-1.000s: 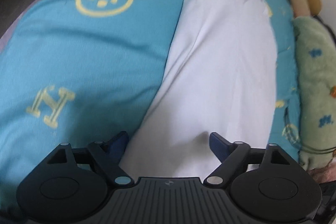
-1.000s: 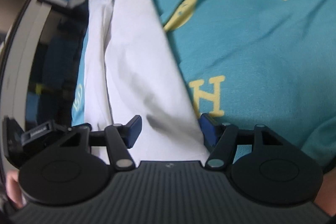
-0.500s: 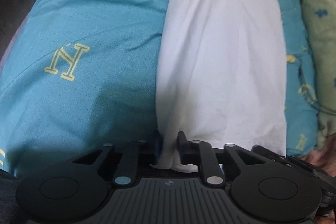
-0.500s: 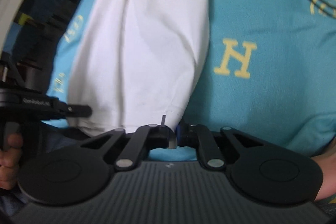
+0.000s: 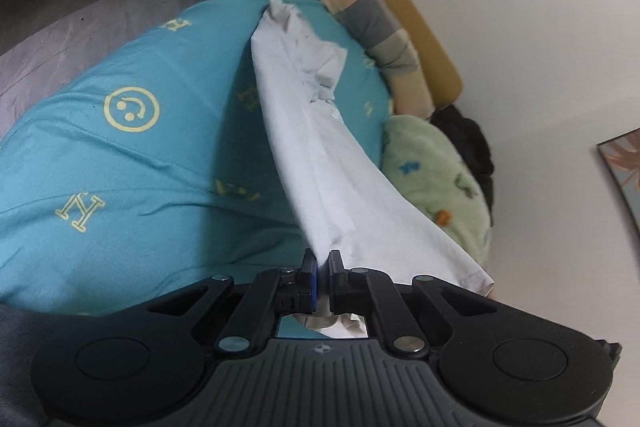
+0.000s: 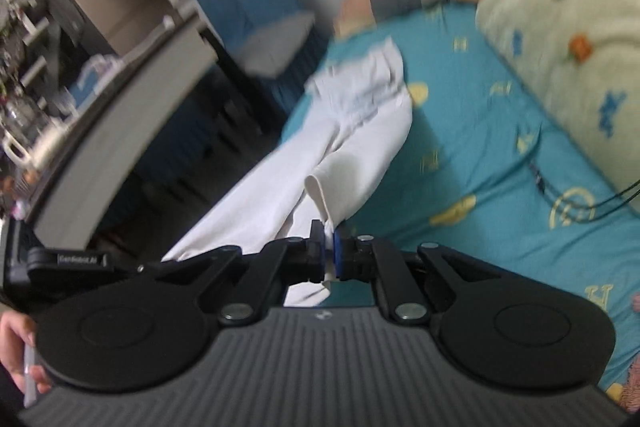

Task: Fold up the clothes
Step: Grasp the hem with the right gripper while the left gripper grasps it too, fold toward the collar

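Observation:
A long white garment (image 5: 320, 155) stretches from the far end of the blue bed up to both grippers. My left gripper (image 5: 323, 269) is shut on one near corner of its hem and holds it raised above the bed. My right gripper (image 6: 329, 251) is shut on the other near corner of the white garment (image 6: 352, 131), also raised. The far end of the garment still rests crumpled on the bed. The left gripper's body (image 6: 68, 261) shows at the left edge of the right wrist view.
The bed has a turquoise sheet (image 5: 120, 155) with yellow prints. A green plush blanket (image 5: 436, 175) and a striped pillow (image 5: 380, 31) lie along the wall side. A black cable (image 6: 580, 203) lies on the sheet. A desk (image 6: 120, 131) stands left of the bed.
Both grippers closed on the garment's near hem corners, then lifted it and pulled back. The garment now hangs taut off the bed instead of lying flat.

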`<act>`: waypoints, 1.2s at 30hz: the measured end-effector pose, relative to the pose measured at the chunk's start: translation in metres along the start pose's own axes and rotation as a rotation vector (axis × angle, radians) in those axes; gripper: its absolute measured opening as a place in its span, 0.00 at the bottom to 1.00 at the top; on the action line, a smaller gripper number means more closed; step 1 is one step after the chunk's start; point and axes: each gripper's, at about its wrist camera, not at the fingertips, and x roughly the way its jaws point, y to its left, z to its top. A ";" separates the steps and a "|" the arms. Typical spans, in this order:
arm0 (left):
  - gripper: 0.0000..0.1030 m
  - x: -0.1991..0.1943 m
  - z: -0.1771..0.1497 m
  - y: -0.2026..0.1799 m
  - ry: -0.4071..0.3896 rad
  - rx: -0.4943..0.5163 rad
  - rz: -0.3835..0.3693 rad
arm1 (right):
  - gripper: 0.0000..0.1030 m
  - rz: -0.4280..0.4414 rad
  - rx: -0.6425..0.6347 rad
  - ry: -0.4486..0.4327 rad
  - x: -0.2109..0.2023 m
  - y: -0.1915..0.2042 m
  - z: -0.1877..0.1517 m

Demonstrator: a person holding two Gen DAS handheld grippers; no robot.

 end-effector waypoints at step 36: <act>0.06 0.342 0.233 0.079 -0.171 0.229 0.332 | 0.07 -0.204 -0.149 -0.083 0.376 -0.117 0.094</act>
